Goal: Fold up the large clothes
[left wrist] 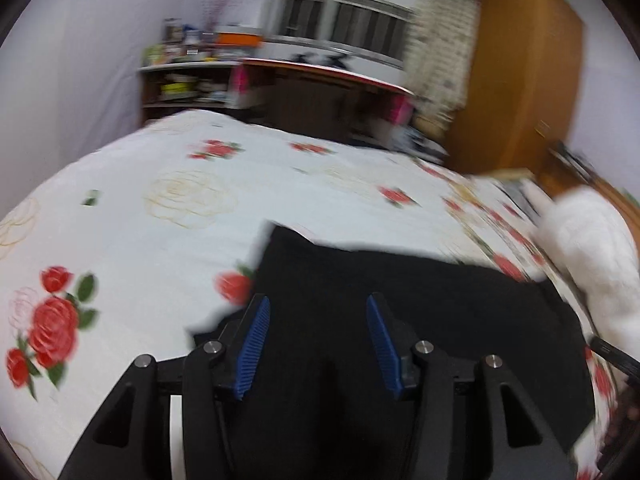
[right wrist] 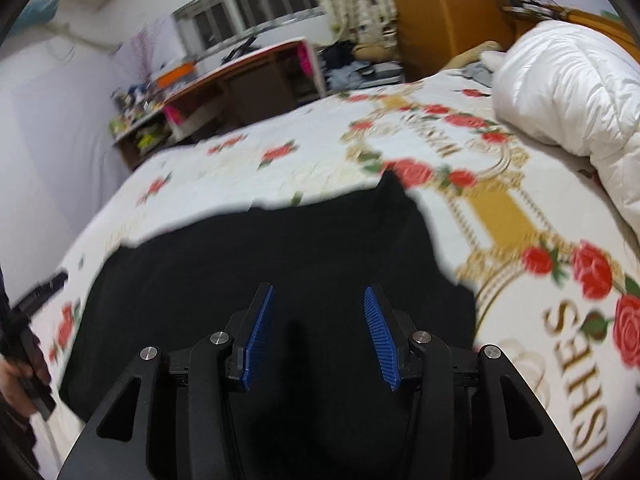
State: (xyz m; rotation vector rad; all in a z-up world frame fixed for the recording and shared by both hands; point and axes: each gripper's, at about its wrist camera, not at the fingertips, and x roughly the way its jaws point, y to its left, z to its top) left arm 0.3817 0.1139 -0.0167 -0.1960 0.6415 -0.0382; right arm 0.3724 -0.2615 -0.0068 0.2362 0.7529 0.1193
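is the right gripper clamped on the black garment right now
No, the right gripper stands open above the black garment, with its blue pads apart and no cloth pinched between them.

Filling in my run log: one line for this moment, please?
left gripper: open, empty | right gripper: open, empty | black cloth garment: flat on rose-print bedspread

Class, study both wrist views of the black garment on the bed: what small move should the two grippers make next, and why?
Probably lower both and take a fresh hold at the near edge. The left gripper and right gripper both stand open with nothing between the pads, above the black garment, which lies flat on the rose-print bedspread, seemingly already folded once. That reading is a judgement.
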